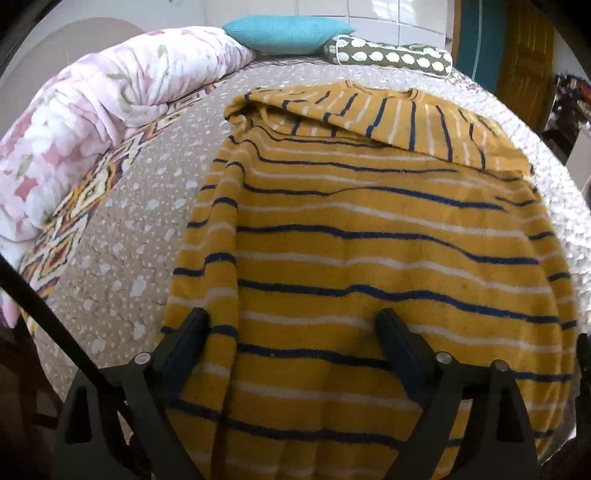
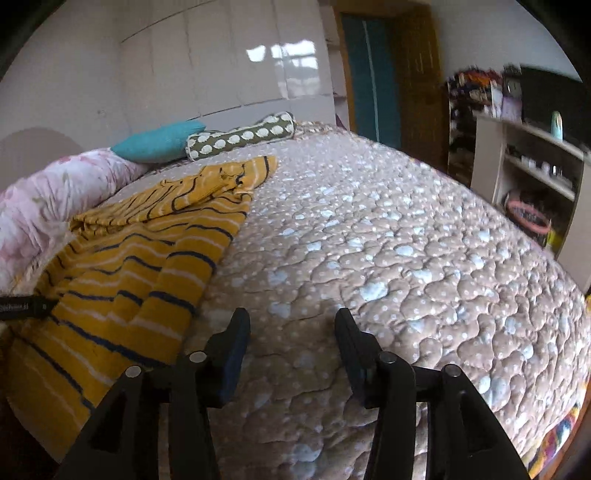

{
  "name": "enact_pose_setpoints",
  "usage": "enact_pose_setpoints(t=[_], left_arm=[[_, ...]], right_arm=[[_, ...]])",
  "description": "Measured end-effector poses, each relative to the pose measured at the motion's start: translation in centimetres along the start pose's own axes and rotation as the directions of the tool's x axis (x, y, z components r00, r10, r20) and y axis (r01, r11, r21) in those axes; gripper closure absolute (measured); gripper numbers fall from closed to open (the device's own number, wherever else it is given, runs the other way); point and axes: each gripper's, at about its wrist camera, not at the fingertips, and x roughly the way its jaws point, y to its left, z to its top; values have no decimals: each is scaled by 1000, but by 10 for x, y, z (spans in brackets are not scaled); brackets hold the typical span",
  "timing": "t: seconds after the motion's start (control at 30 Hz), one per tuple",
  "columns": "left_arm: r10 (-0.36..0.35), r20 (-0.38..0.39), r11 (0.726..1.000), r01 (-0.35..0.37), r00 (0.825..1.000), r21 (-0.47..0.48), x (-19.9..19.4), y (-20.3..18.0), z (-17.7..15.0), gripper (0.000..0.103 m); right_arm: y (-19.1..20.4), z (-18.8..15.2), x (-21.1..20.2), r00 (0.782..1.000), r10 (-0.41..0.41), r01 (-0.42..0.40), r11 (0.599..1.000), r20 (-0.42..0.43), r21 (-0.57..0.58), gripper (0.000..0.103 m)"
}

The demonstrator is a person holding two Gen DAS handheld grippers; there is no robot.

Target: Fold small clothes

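A mustard-yellow sweater (image 1: 369,236) with navy and white stripes lies flat on the quilted bed, its sleeves folded across the top near the collar. My left gripper (image 1: 291,325) is open, hovering just above the sweater's lower part, its fingers straddling the left side of the body. The sweater also shows in the right wrist view (image 2: 147,251), at the left. My right gripper (image 2: 291,325) is open and empty over the bare quilt, to the right of the sweater. The tip of the left gripper (image 2: 26,306) shows at the left edge.
The beige quilted bedspread (image 2: 406,240) covers the bed. A pink floral duvet (image 1: 85,122) is bunched along the left. A teal cushion (image 1: 284,33) and a spotted bolster (image 1: 391,57) lie at the head. White shelves (image 2: 535,177) stand to the right.
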Motion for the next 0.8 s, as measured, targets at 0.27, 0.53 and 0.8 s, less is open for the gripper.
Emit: enact_pose_setpoints(t=[0.27,0.53,0.8], left_arm=[[29,-30,997,-31,999,-65,8,5,-1,0],[74,-5,996,-74,997,-58,6,-1,-5,0],[84,7,996,-83,996,-41,5,-2,-6,0]], right_arm=[[3,-8,1,998,-1,3,1000,61,-31,44],[5,-11,0,998,-1,5,999,69,-54,43],[6,-12,-1,997,-2,6,998,72,-55,42]])
